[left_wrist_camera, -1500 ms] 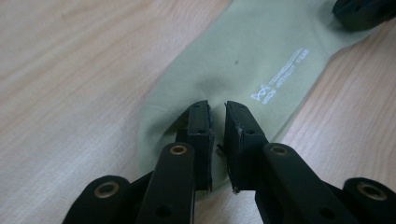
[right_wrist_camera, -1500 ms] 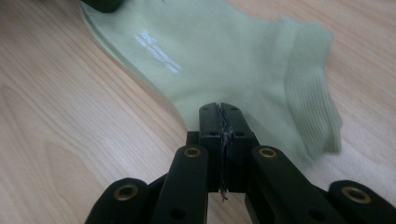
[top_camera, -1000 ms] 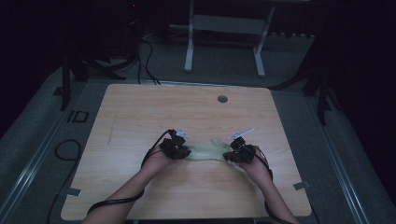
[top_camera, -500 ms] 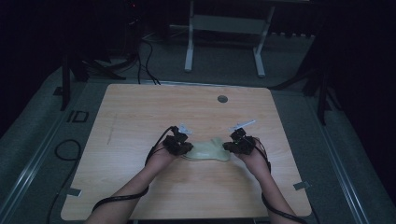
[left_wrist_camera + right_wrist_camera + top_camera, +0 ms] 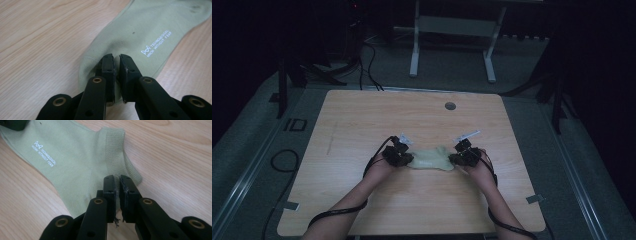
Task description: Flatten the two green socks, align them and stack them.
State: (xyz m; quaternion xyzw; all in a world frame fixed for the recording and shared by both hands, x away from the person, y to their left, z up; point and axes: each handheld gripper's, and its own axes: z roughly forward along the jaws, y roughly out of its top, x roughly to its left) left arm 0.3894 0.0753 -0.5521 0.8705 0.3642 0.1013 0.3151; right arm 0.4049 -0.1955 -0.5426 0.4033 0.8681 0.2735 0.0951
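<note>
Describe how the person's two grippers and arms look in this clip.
Both the left gripper and right gripper are black, each with two flat-padded jaws on slotted links with brass-coloured rivets. A pale plate sits on top of each, and a black cable trails back beside each forearm. The forearms are bare, no sleeves showing.

Pale green knitted cloth sock (image 5: 140,32), matt and finely ribbed at the cuff, bearing smooth white printed lettering. Light wooden table (image 5: 362,120) with a smooth, faintly sheened grain. Black matt plastic left gripper (image 5: 116,65) with brass-coloured metal rivets.
</note>
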